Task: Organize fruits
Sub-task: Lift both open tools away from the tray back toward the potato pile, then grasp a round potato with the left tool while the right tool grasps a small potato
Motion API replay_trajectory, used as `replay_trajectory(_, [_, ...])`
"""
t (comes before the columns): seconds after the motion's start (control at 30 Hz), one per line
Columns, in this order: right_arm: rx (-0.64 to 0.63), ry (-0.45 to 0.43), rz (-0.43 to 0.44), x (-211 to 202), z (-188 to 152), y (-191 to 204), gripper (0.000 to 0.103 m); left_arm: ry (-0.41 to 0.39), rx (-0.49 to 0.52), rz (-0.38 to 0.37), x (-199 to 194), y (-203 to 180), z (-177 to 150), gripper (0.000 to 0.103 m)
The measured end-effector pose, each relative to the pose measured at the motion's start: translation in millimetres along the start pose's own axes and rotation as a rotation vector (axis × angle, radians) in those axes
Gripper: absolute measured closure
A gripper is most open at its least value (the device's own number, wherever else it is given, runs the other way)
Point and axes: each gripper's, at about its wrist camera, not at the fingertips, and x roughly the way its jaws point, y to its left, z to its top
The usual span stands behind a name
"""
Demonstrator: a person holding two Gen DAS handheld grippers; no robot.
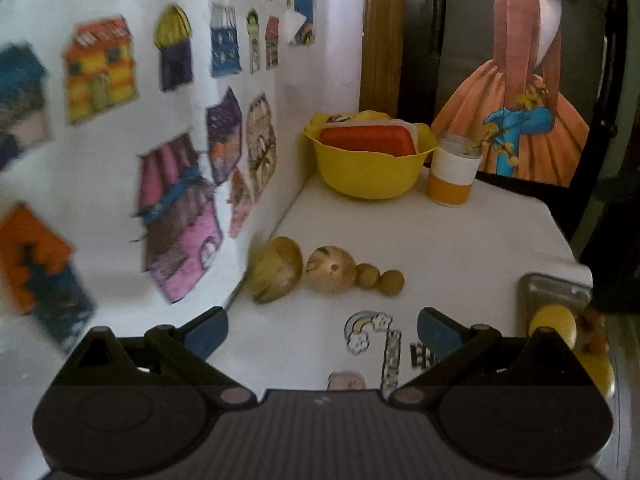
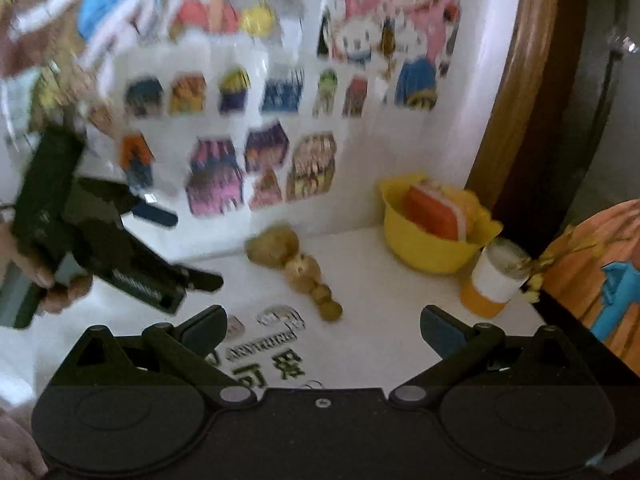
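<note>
- Left gripper (image 1: 322,330): jaws spread wide, nothing between them, hovering over the near part of the white table (image 1: 460,232).
- Right gripper (image 2: 322,330): jaws also wide apart and empty, above the same table.
- In the right wrist view the left gripper shows at the left, held in a hand (image 2: 52,284).
- Fruits (image 1: 324,272): a row of four brownish pieces on the table, near the left wall. The largest (image 1: 276,274) is leftmost, then a round one (image 1: 331,269), then two small balls (image 1: 380,280), each touching the next.
- Yellow bowl (image 1: 370,168): at the far end of the table by the wall, holding a red and white block (image 1: 366,140).
- Jar (image 1: 452,168): white and orange, just right of the bowl.
- Metal tray (image 1: 554,292): at the table's right edge, with a yellow fruit (image 1: 554,322) in it.
- Stickers (image 1: 372,330) lie flat on the table below the left gripper; drawings of houses cover the wall (image 1: 120,184).
</note>
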Motion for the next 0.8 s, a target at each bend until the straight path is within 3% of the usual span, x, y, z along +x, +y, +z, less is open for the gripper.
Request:
replay_trajectory(0.2, [-0.059,0.068,0.033,65.2,-4.6,-14.6,0.005,-0.002,-0.056,-0.026,43.4,2.5,3.2,0.001])
replay_trajectory(0.47, [-0.101,0.136,0.080,134.2,-5.7,-16.2,0.022,0.028,-0.109,-0.040,89.3,-0.9,3.5,0.004])
replay_trajectory(0.8, [-0.094,0.189,0.125,177.7,-5.1,-23.4,0.044,0.059,-0.208,-0.036,119.4,-3.1,3.2,0.020])
